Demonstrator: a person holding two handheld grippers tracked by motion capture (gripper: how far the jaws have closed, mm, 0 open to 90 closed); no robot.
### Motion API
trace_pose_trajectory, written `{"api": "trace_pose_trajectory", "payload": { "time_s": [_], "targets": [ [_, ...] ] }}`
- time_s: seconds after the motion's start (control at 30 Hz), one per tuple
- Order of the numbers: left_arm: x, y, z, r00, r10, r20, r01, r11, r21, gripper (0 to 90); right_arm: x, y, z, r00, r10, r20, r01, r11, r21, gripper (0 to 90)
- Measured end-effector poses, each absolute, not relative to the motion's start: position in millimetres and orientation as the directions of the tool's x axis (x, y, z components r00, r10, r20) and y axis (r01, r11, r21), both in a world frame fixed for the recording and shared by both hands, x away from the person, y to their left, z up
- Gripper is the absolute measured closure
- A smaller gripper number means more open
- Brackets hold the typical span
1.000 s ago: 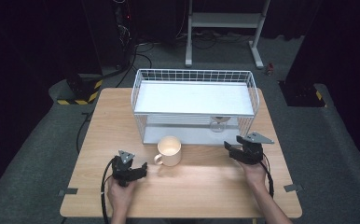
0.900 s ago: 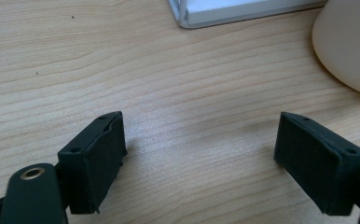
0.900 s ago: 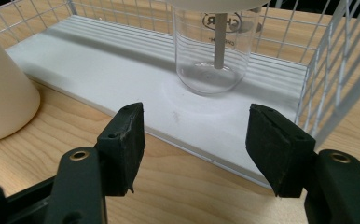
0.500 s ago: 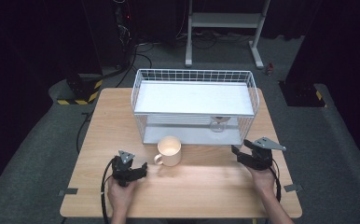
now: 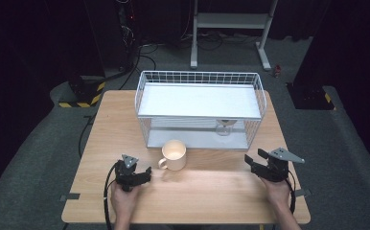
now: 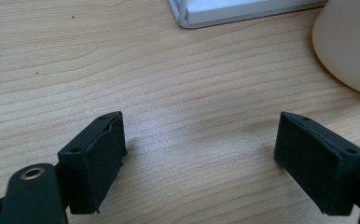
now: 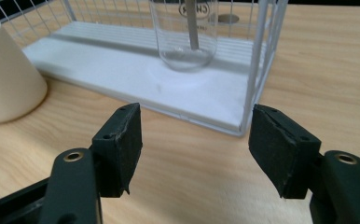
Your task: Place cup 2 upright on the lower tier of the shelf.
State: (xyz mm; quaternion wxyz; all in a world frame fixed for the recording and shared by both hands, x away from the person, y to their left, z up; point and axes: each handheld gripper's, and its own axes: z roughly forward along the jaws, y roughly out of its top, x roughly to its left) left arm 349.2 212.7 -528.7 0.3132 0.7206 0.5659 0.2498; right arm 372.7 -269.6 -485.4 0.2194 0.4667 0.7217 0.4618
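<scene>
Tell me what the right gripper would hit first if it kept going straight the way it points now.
Probably the front corner of the wire rack, right of the glass standing inside it. The right gripper is open with bare table between its jaws; the cup sits off to the side. Depth is hard to judge.

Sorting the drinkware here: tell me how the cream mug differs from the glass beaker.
The cream mug is opaque with a side handle; the glass beaker is clear, with no handle in sight. The mug stands on the bare table in front of the wire rack; the beaker stands inside it, on the lower shelf. Both are upright.
</scene>
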Motion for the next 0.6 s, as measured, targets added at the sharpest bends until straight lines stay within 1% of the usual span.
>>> {"api": "trace_pose_trajectory", "payload": {
  "time_s": [0.23,0.4,0.53,0.6],
  "targets": [
    [349.2,212.7,-528.7,0.234,0.972,0.006,0.659,-0.163,0.734,16.5,360.7,-281.5,-492.7,-0.453,0.884,0.112,0.477,0.134,0.869,34.0],
    [349.2,212.7,-528.7,0.235,0.972,0.006,0.659,-0.164,0.734,16.6,357.2,-285.5,-499.2,-0.446,0.888,0.114,0.499,0.141,0.855,34.1],
    [348.8,212.4,-528.4,0.245,0.970,0.007,0.656,-0.171,0.735,17.9,355.4,-286.0,-504.1,-0.416,0.906,0.073,0.512,0.167,0.842,30.9],
    [348.8,212.5,-528.4,0.248,0.969,0.008,0.656,-0.173,0.734,17.9,356.0,-285.8,-508.5,-0.406,0.912,0.064,0.541,0.183,0.821,28.3]
  ]
}}
